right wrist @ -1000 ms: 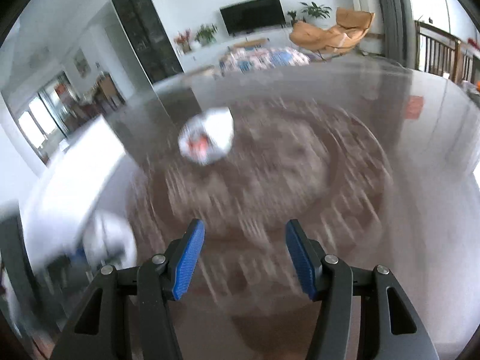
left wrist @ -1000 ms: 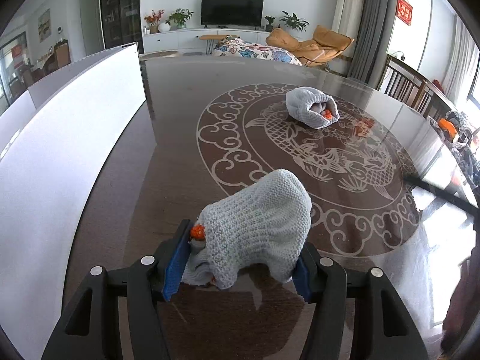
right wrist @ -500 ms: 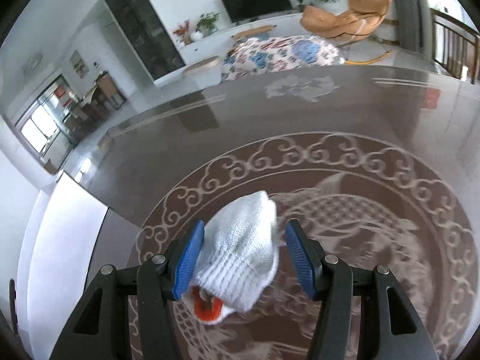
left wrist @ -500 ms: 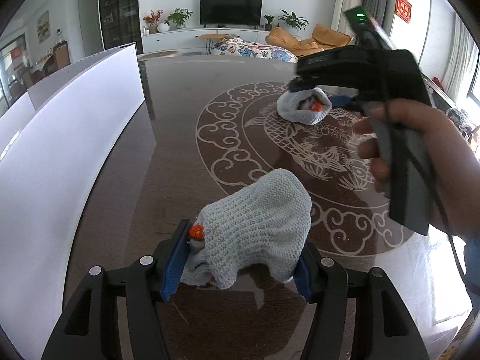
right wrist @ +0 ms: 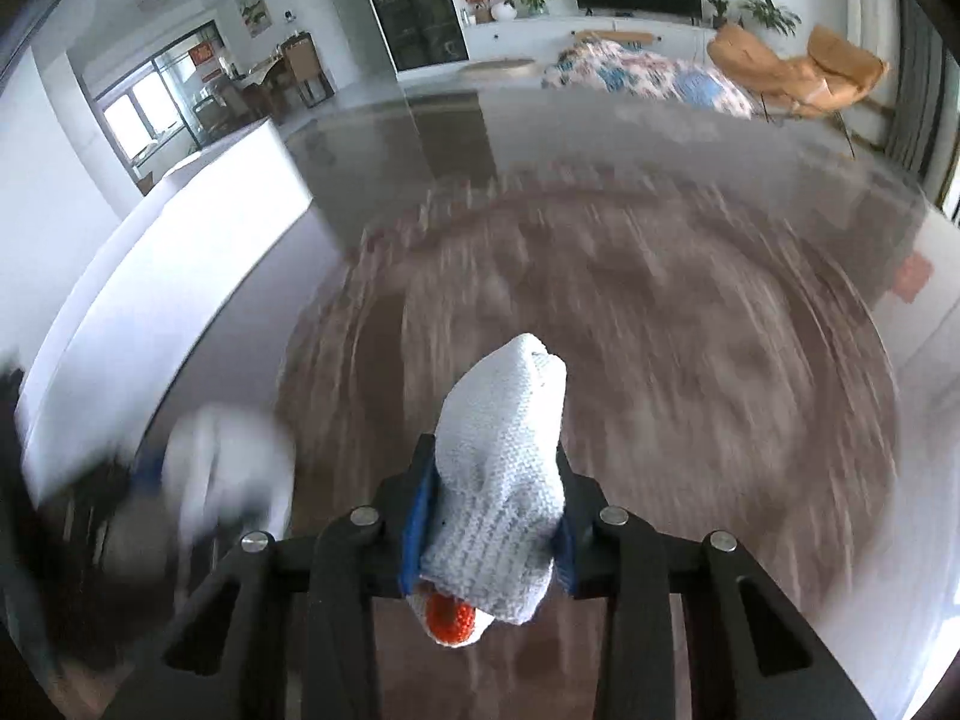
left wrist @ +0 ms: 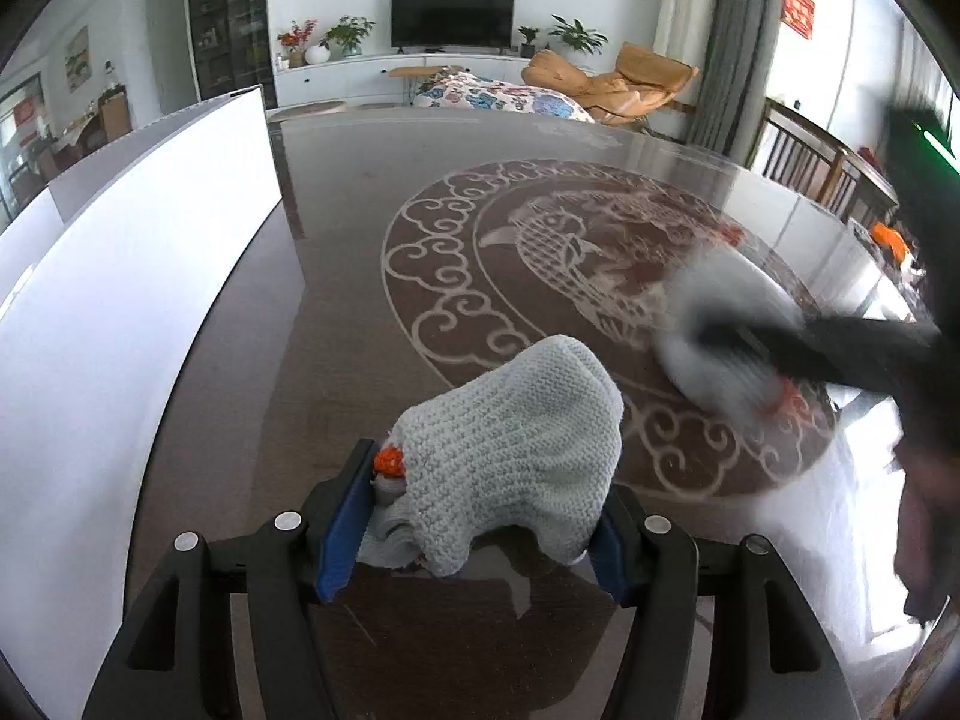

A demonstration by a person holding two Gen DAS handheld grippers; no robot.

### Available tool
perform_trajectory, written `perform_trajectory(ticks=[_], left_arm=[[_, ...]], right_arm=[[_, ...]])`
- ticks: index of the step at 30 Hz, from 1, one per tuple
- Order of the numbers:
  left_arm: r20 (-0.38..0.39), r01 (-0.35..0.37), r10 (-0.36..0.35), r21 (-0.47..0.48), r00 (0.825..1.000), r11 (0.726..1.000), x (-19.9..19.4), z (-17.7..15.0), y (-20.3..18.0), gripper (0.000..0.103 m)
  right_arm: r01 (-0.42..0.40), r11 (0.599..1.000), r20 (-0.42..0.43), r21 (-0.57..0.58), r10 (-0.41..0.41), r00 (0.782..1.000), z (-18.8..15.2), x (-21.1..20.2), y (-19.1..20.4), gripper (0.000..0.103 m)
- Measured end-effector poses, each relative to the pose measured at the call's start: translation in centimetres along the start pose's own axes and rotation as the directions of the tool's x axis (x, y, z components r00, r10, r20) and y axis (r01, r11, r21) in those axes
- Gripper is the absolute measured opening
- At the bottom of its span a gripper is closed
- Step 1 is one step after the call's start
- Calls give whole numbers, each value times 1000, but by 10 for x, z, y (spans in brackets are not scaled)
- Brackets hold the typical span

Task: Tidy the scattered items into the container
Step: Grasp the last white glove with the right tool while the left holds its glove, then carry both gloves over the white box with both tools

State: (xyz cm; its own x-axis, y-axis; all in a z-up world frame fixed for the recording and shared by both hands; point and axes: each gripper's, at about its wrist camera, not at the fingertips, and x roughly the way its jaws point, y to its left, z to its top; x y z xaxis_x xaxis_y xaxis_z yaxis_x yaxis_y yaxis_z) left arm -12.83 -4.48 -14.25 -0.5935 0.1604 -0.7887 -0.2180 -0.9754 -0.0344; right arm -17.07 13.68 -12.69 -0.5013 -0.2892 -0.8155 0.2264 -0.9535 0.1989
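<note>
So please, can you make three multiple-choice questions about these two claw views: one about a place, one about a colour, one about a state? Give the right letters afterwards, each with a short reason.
1. Where does the white container stand in the left wrist view?
A. on the left side of the table
B. at the centre of the fish pattern
C. under the television

2. What colour is the trim at the opening of the knitted glove in the right claw?
A. green
B. orange
C. black

3. What is between the fingers of the left claw?
A. nothing
B. a knitted glove
C. a cup

Answers:
1 A: the white container runs along the left edge of the table.
2 B: the knitted glove in the right claw shows an orange cuff at its bottom end.
3 B: a pale knitted glove sits between the blue pads of the left claw.
</note>
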Motion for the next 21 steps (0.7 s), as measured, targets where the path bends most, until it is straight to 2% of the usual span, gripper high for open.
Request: perform_trajectory(ticks=[4,6,8,9,10,11,13,16,21], left_arm=[[-10,15,-14,51,1000,999,-18,-25,-19,62],[-12,16,-15,80,1000,997,-28,-39,-31,62],[-18,26,-24,101,1000,995,-36,-49,-41,63],[-20,26,-24,103,1000,994,-38,-51,-44,64],[-28,31,-28,99,999,995,-37,-52,-45,71],[-36,38,-35,95,999,995,-36,-52,-46,84],[-60,49,-43,95,997,994,-32,-53,-48,99],[-61,30,-24,103,998,994,-29,-54,-52,101],[-59,43,-37,102,998,994,-26,-52,-51,101]], right_arm=[[8,998,1,65,-8,1000,-77,-52,-12,34],[16,993,24,117,-19,1000,-106,-69,-18,38],[30,987,51,159,-39,998,-126,-79,-23,53],[26,984,69,174,-39,997,-131,-82,-25,56],[21,982,87,188,-38,995,-136,-84,-26,57],[19,982,94,190,-38,995,-137,-85,-26,58],[19,984,99,178,-37,994,-137,-86,-24,60],[35,991,99,126,-48,994,-137,-86,-16,62],[111,988,108,107,-122,987,-137,-80,-6,63]])
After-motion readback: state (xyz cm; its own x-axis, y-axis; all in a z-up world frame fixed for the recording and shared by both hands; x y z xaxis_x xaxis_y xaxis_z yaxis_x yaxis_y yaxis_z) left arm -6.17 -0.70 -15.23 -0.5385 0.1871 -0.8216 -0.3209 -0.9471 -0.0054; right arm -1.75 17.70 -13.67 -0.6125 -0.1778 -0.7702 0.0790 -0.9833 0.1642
